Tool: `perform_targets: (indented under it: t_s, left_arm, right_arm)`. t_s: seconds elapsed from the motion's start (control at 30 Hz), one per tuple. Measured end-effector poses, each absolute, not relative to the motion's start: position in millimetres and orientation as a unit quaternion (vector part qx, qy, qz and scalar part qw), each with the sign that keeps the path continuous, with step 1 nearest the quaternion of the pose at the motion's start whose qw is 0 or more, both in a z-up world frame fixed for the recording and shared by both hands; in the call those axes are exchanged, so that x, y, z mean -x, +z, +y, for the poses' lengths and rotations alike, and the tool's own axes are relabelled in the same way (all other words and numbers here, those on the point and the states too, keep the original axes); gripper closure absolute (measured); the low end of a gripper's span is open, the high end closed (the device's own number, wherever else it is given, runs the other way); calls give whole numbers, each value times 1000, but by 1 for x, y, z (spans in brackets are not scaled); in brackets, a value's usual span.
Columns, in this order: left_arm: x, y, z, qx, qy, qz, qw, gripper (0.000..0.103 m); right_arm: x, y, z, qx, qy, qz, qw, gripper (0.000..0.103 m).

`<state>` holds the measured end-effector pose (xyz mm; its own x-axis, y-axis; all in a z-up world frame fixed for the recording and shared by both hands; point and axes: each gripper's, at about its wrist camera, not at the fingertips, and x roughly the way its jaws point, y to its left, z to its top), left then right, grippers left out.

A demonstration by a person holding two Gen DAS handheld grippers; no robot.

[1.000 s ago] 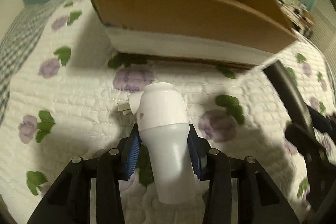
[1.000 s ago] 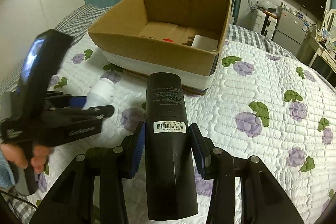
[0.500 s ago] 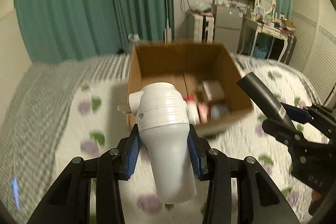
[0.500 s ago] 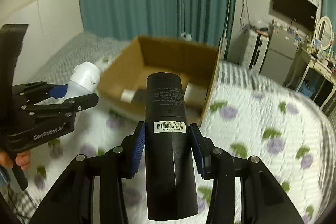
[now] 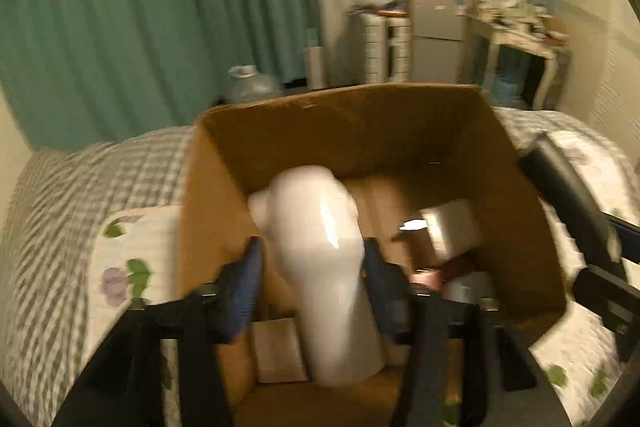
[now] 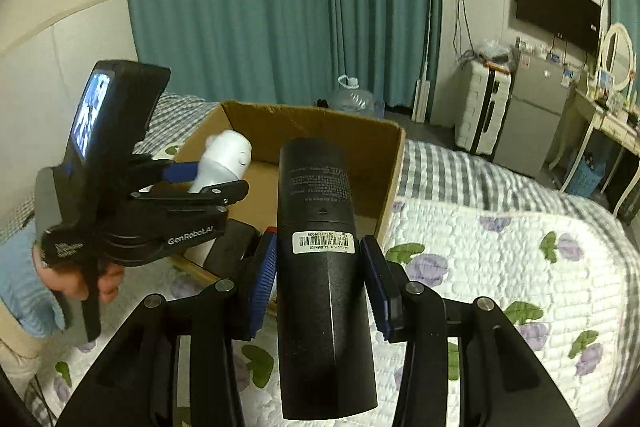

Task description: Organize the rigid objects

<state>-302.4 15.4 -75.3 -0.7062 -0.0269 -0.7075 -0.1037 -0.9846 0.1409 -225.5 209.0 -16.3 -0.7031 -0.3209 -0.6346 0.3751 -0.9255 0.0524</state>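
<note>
Dropping now: my left gripper (image 5: pixel 312 267) hangs over the cardboard box (image 5: pixel 400 115), jaws opening, with the white bottle (image 5: pixel 324 251) between its blue pads (image 5: pixel 246 275) and a gap showing on the left side (blurred, so the other contact is unclear). Further right, my right gripper (image 6: pixel 320 275) pinches the black canister (image 6: pixel 320 251) above the quilt (image 6: pixel 500 247), just short of the box. Next, I judge, it goes forward over the rim before releasing.
</note>
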Motion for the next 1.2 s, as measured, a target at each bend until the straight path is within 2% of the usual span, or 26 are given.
perform_targets:
  t_s: [0.23, 0.5, 0.57, 0.6, 0.77, 1.0, 1.17, 1.2]
  left_arm:
    - [295, -62, -6, 365, 929, 56, 19, 39]
    - [279, -51, -9, 348, 935, 70, 24, 39]
    - [276, -48, -12, 342, 937, 64, 19, 38]
    - [274, -45, -13, 338, 939, 61, 14, 35]
    - [258, -13, -11, 315, 947, 53, 9, 35]
    - [196, 70, -9, 233, 971, 44, 3, 29]
    - [152, 113, -12, 181, 982, 44, 2, 26]
    - [139, 121, -10, 172, 984, 42, -2, 25]
  right_arm:
    - [260, 1, 193, -318, -927, 36, 197, 62]
    - [306, -26, 173, -331, -923, 4, 195, 61]
    - [303, -23, 179, -326, -927, -11, 187, 53]
    - [299, -18, 183, -322, -929, -13, 183, 51]
    - [268, 23, 197, -299, -942, 7, 152, 45]
    - [204, 93, 212, -259, -958, 19, 122, 44]
    - [149, 134, 220, -223, -970, 27, 96, 26]
    - [135, 141, 220, -213, -972, 29, 94, 26]
